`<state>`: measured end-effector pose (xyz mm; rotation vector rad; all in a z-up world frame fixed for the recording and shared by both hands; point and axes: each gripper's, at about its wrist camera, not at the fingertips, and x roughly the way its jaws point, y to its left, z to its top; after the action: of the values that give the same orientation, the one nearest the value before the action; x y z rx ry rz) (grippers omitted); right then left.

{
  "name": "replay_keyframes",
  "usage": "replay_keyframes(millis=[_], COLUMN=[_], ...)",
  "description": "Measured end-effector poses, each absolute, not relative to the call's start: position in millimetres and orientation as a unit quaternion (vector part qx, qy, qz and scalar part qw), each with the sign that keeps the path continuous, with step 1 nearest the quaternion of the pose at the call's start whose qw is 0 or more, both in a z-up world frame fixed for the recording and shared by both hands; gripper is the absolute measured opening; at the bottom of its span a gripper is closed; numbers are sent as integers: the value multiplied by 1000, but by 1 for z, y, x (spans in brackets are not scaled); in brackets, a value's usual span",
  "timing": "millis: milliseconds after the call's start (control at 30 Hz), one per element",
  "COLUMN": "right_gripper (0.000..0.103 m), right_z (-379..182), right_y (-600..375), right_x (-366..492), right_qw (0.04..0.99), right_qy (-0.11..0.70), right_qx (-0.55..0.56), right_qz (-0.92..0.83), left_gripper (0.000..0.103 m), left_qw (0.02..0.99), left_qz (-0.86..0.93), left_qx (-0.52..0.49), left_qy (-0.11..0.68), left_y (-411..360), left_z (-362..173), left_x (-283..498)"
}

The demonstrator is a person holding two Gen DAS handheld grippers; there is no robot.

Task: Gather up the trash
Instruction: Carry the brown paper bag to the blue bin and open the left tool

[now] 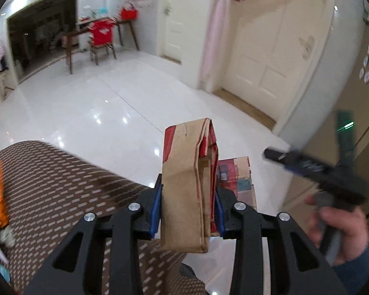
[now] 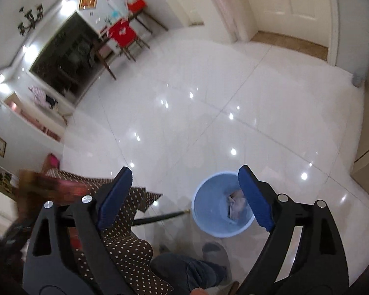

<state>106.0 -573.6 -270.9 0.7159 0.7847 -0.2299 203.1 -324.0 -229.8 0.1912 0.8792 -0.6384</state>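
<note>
The left gripper (image 1: 188, 211) is clamping a folded paper bag (image 1: 188, 184) above the table, the right gripper (image 2: 184, 196) is gaping empty over the bin (image 2: 216, 221), so the bag should be carried squarely over that bin before letting go.

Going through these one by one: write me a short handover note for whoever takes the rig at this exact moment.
Left gripper: shut on a folded brown paper bag with red print, held above the patterned table edge.
Right gripper: open, nothing between its pads, poised over the light blue bin on the white tile floor.
Done: crumpled paper already lies in the bin.
Left: carry the paper bag to the bin and drop it. A cardboard box sits behind the bag; whether it is trash is unclear.
</note>
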Motion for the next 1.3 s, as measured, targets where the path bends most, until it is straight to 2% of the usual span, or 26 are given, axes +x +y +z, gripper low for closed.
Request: replay_keyframes(millis=[200,267,300,367,600,1300], right_gripper=[87,87,87,88,97,97], right_z=[-254,-252,-253,-255,-251,-182], right_y=[-579,-577,-577,-573,-563,-477], right_x=[90,87,86,86,96,96], right_qw=[864,865,865,865,869,906], right_qy=[351,349,349,350,353,330], right_qx=[340,341,341,340,329,247], right_qz=[-120,-119,-119,-115,-112,-101], left_gripper=[37,44,62,87,89,93], left_qw=[815,804,803,805,820,891], left_qz=[-318,-316,-307,-292,-289,-257], left_qx=[136,145,149,160,143,70], left_qy=[466,483,488,491,473,367], left_y=[-372,-383,-386,-387,-366,-270], left_z=[-268,-278,-283,-285,-269,-162], left_x=[226,233,237,240,232,168])
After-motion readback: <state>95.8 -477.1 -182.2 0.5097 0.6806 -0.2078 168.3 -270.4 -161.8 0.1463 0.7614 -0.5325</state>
